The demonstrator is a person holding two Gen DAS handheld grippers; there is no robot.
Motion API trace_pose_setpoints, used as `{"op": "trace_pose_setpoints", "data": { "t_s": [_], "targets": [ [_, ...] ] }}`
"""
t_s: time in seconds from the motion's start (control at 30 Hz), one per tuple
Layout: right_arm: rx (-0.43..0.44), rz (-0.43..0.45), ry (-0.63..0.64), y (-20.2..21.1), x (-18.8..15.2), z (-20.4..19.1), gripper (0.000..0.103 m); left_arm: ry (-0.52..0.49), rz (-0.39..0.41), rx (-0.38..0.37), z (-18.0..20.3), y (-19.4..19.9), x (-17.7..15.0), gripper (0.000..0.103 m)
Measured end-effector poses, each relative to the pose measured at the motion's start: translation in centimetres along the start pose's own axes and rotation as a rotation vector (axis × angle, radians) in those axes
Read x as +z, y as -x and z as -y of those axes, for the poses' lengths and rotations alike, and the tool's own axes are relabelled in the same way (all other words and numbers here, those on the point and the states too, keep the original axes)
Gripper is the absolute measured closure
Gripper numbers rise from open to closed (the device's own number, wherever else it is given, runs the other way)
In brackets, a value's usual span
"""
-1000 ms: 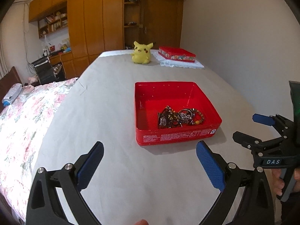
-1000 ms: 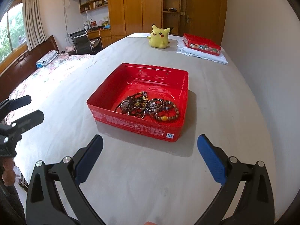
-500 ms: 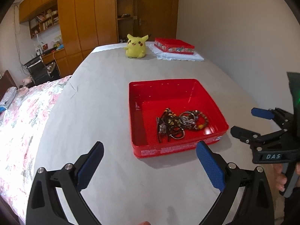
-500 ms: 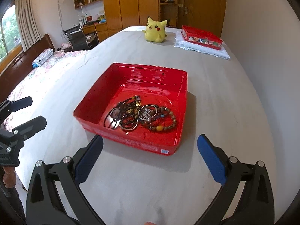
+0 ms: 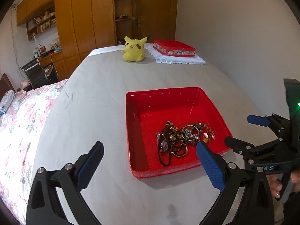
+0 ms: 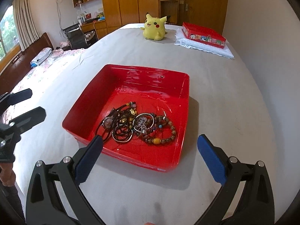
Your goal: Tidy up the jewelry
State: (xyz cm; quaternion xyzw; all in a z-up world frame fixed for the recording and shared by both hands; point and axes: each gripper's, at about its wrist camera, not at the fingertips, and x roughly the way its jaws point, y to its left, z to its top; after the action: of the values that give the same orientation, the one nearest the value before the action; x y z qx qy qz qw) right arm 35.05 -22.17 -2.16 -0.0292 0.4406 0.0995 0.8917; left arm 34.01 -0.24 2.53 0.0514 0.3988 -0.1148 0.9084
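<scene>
A red tray (image 5: 135,131) (image 6: 146,69) sits on the grey sheet with a tangled jewelry pile (image 5: 180,140) (image 6: 138,125) in its near half. In the pile are a brown beaded bracelet (image 6: 165,136) with a yellow bead, dark bead loops and a small watch (image 6: 108,122). My left gripper (image 5: 150,144) (image 6: 36,102) hangs open over the tray's near left corner, holding nothing. Over the tray's near edge my right gripper (image 6: 150,138) (image 5: 240,130) is open and empty too, its left finger close above the rim.
A yellow plush toy (image 5: 134,48) (image 6: 154,27) and a red tin (image 5: 173,48) (image 6: 203,34) on a white cloth stand at the far end. A floral bedspread (image 5: 18,121) lies to the left, a plain wall to the right. A hand (image 5: 281,185) grips the right tool.
Both grippers have moved forward and tilted down toward the red tray, which now fills more of each view. Both stay open; the jewelry has not moved.
</scene>
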Motion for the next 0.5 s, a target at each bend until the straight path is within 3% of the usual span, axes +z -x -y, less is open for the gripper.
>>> {"op": "trace_pose_setpoints", "data": {
  "t_s": [0.5],
  "targets": [
    [-0.011, -0.007, 0.007, -1.1, 0.7, -0.1, 0.003, -0.023, -0.058, 0.032, 0.3, -2.8, 0.3, 0.004]
  ]
}}
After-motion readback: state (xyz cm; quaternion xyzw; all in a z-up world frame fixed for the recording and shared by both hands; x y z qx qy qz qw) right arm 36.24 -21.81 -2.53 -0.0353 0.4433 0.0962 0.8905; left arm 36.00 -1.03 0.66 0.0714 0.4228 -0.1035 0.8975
